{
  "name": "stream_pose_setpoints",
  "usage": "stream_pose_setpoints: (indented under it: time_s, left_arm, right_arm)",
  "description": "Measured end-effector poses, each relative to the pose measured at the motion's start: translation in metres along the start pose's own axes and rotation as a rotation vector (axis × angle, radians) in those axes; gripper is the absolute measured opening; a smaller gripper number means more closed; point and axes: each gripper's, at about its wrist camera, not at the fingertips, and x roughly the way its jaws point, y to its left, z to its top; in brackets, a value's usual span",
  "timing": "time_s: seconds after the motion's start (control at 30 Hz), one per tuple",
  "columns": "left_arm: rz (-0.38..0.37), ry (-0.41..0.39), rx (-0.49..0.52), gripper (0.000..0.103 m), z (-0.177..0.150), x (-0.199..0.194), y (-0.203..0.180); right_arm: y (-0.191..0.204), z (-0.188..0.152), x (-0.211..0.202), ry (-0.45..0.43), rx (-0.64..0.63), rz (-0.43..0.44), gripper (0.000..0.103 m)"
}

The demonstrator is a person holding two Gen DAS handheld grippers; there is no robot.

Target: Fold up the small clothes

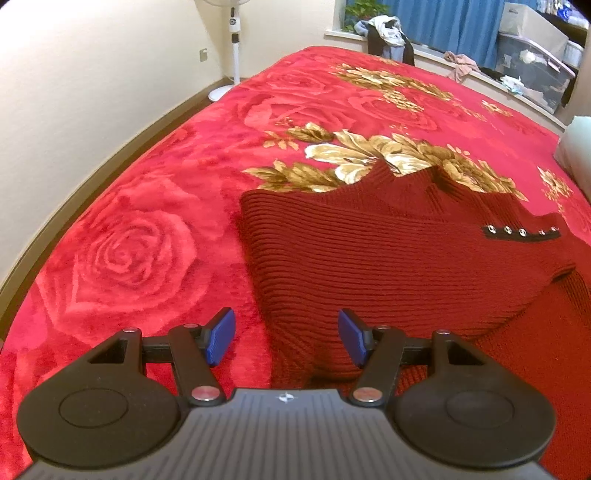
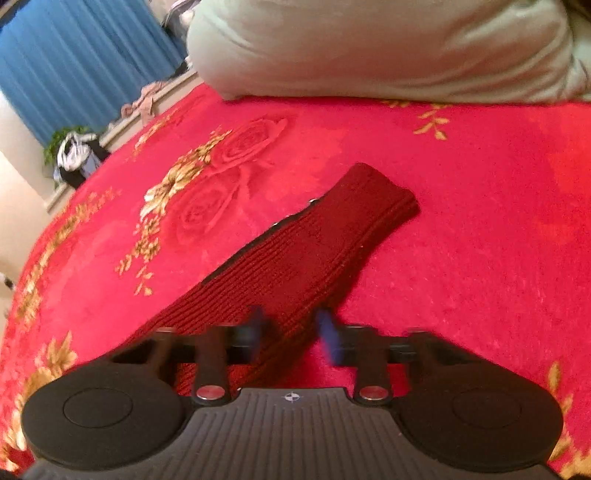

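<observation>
A dark red ribbed knit sweater (image 1: 388, 258) lies on the red rose-patterned blanket (image 1: 147, 229), its left side folded in and a black strip with metal studs (image 1: 521, 232) on its right. My left gripper (image 1: 286, 338) is open and empty, low over the sweater's near left edge. In the right wrist view the sweater's sleeve (image 2: 306, 251) stretches away across the blanket (image 2: 480, 221). My right gripper (image 2: 291, 332) is blurred, its jaws partly apart around the sleeve's near part; no grip shows.
A pale green pillow (image 2: 388, 48) lies at the bed's far side, also at the right edge of the left wrist view (image 1: 576, 147). A white standing fan (image 1: 234, 44), a windowsill with clothes (image 1: 388, 33) and storage boxes (image 1: 535, 62) lie beyond the bed.
</observation>
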Motion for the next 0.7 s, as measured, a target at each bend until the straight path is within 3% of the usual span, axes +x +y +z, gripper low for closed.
stream_pose_setpoints:
  time_s: [0.17, 0.3, 0.37, 0.47, 0.53, 0.57, 0.6, 0.63, 0.7]
  left_arm:
    - [0.004, -0.007, -0.043, 0.067, 0.001, -0.005, 0.014]
    - [0.005, -0.019, -0.081, 0.067, 0.003, -0.01, 0.026]
    - [0.006, -0.02, -0.107, 0.067, 0.003, -0.011, 0.032]
    - [-0.002, -0.017, -0.151, 0.067, 0.005, -0.012, 0.041]
    - [-0.032, -0.015, -0.204, 0.065, 0.006, -0.012, 0.049]
    - [-0.055, -0.014, -0.235, 0.061, 0.006, -0.012, 0.053]
    - [-0.085, -0.012, -0.269, 0.051, 0.006, -0.012, 0.057]
    - [-0.113, -0.007, -0.297, 0.04, 0.006, -0.011, 0.06]
    - [-0.17, 0.007, -0.348, 0.03, 0.005, -0.007, 0.064]
  right_arm:
    - [0.048, 0.012, -0.028, -0.175, -0.166, -0.053, 0.011]
    - [0.132, 0.003, -0.077, -0.389, -0.371, -0.023, 0.011]
    - [0.182, -0.024, -0.112, -0.492, -0.512, 0.1, 0.011]
    - [0.242, -0.093, -0.17, -0.582, -0.744, 0.389, 0.011]
    - [0.265, -0.149, -0.199, -0.571, -0.894, 0.6, 0.011]
    - [0.271, -0.175, -0.207, -0.521, -0.95, 0.702, 0.012]
    - [0.275, -0.194, -0.208, -0.448, -0.989, 0.769, 0.015]
    - [0.279, -0.218, -0.205, -0.32, -1.039, 0.832, 0.016]
    - [0.279, -0.258, -0.187, -0.091, -1.121, 0.856, 0.023]
